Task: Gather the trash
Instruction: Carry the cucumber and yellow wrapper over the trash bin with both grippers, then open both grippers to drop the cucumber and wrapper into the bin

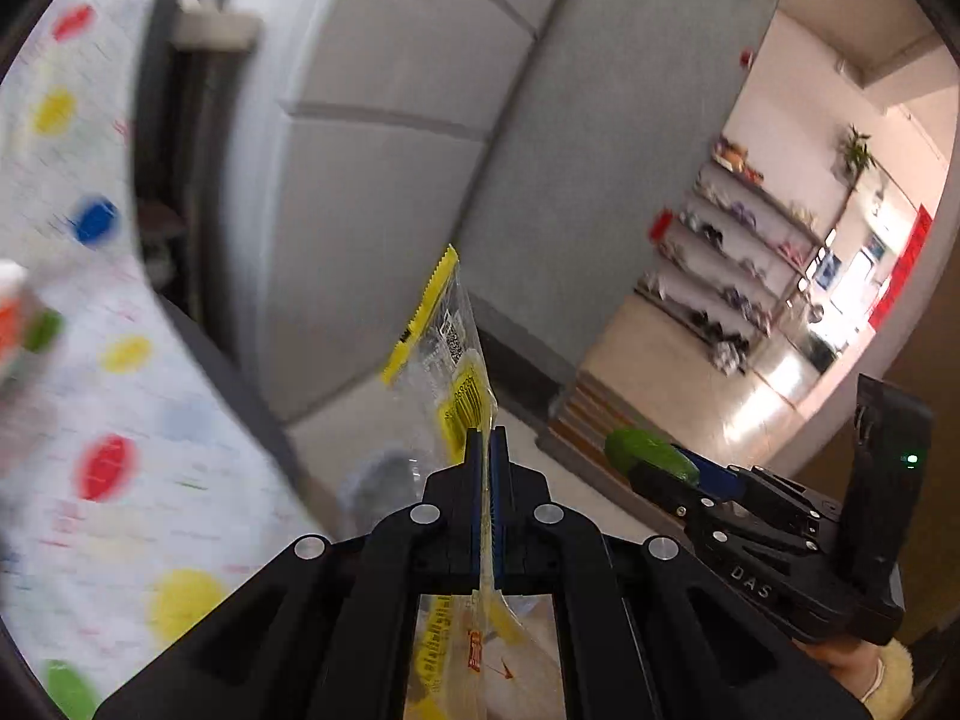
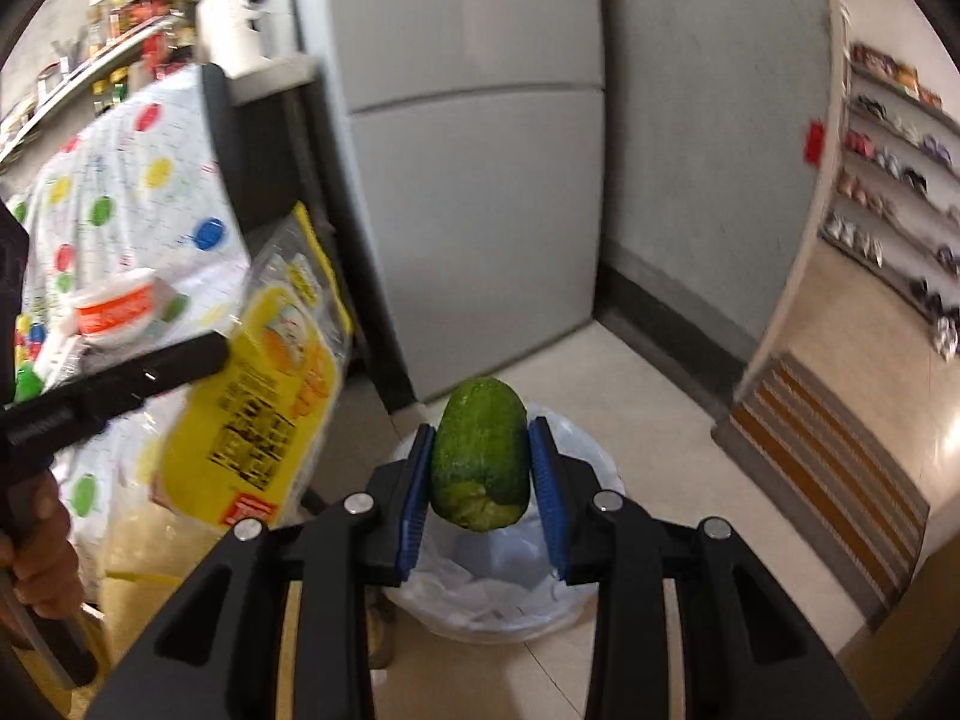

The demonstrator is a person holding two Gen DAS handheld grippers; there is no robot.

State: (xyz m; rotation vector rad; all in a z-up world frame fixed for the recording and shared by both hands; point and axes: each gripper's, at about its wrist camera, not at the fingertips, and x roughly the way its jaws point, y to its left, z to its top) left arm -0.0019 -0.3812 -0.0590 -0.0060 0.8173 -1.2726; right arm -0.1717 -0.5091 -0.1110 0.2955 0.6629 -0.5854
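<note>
Both pieces of trash are being carried at once, so the pickup part looks finished and the drop is what remains. The right tool (image 2: 483, 474) is clamping a green cucumber stub (image 2: 480, 456) between its blue pads, holding it directly above the white-lined bin (image 2: 576, 600) on the floor. The left tool (image 1: 487, 450) is pinching a clear and yellow wrapper (image 1: 441, 348) edge-on, its fingers closed flat on the film; in the right wrist view that wrapper is hanging left of the bin, beside the polka-dot counter (image 2: 120, 192). An orange-and-white cup (image 2: 117, 306) is sitting on the counter, possibly more trash. Neither item is released yet.
</note>
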